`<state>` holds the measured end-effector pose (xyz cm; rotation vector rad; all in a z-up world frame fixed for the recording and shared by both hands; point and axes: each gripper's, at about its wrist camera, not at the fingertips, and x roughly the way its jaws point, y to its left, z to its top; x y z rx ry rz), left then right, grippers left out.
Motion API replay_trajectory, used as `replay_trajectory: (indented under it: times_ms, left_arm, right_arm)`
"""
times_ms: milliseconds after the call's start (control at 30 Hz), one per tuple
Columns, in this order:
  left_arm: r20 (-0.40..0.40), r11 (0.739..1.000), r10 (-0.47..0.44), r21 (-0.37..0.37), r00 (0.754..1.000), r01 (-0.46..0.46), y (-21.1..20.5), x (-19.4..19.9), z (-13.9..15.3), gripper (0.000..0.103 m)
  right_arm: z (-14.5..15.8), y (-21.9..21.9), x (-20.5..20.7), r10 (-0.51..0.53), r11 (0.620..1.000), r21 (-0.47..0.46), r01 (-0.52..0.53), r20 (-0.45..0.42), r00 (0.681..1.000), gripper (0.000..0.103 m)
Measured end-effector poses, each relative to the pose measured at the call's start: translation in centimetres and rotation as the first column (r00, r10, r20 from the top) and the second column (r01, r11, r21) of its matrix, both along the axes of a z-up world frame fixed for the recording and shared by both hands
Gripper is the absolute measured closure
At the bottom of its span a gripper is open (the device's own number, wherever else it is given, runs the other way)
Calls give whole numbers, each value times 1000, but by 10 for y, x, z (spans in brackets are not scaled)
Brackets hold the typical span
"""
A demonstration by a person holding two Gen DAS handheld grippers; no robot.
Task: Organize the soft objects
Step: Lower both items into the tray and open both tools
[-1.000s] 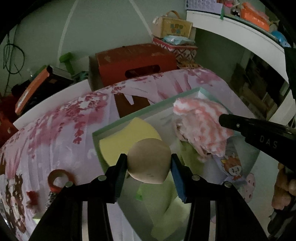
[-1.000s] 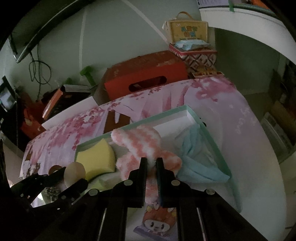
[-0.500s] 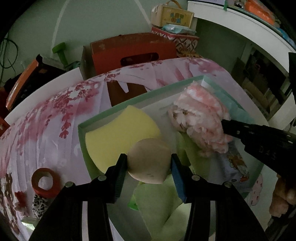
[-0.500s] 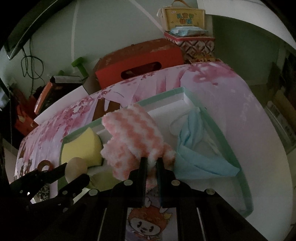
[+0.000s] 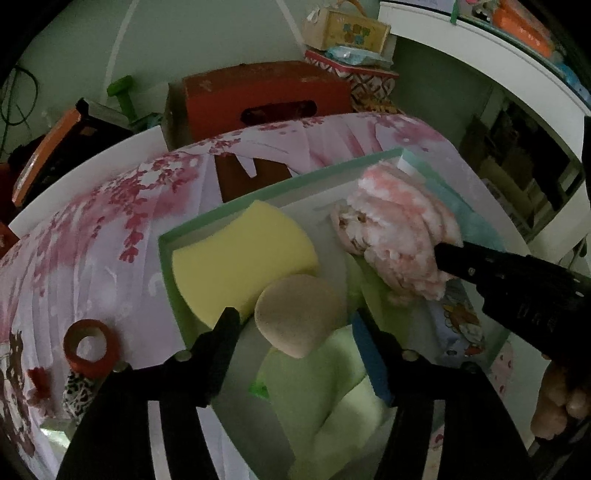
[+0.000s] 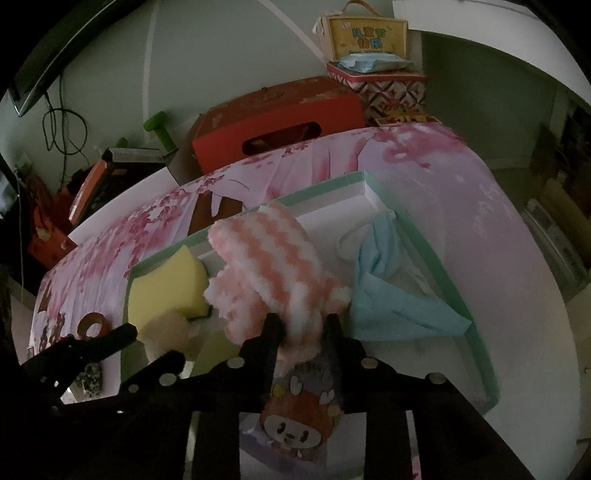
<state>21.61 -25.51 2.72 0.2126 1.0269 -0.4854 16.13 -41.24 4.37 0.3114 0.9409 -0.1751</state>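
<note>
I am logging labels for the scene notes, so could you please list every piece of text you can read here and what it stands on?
"DAS": pale letters on the black body of the right gripper, seen from the left wrist view; they may continue past the picture's edge.
Chinese characters on the yellow carry case: too blurred to read.
Cartoon-face card: no legible text.

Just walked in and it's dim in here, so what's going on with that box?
A person holds tongs in each hand over a green-rimmed box on a flowered cloth. The left tongs are opening around a beige sponge puff, letting it go beside a yellow sponge. The right tongs are opening too, with a pink-and-white fluffy cloth between them. A blue cloth already lies in the box.
</note>
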Motion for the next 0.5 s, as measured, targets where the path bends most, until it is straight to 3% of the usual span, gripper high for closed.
replay_trajectory:
  times_ms: [200,367,500]
  left_arm:
    - [30,1000,25,5,999,-25,11,-6,14,36]
    - [42,997,74,-5,996,-74,26,-10,22,21]
    - [50,993,116,-6,992,-116,40,-14,25,20]
  right_arm:
    - [15,8,-13,13,1000,-11,-13,35,999,63]
    - [19,17,-25,21,1000,-13,-21,38,999,61]
    - [16,25,-30,26,1000,-17,-25,27,999,48]
